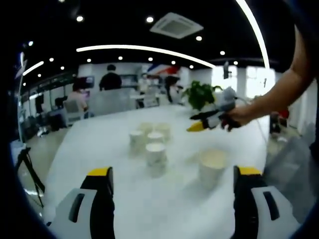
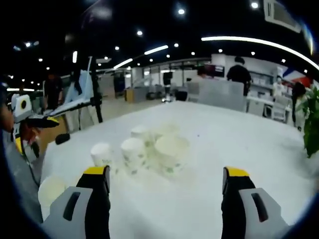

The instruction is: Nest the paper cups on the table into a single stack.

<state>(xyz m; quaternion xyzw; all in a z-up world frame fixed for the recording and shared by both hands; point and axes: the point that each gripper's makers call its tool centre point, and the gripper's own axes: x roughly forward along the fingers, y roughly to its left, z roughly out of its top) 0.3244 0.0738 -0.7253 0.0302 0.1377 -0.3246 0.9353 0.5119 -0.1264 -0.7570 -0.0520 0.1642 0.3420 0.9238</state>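
Observation:
Several white paper cups stand apart on the white table. In the left gripper view a small cup is nearest, others cluster behind it, and a wider cup stands to the right. My left gripper hovers open above the near table, holding nothing. A hand carries the right gripper over the far right of the table. In the right gripper view my right gripper is open and holds nothing. Ahead of it stand a wide cup and smaller cups, with one more cup at lower left.
A potted plant stands at the table's far edge. A tripod stands on the floor left of the table. People sit and stand at desks in the background. The person's body fills the left edge of the right gripper view.

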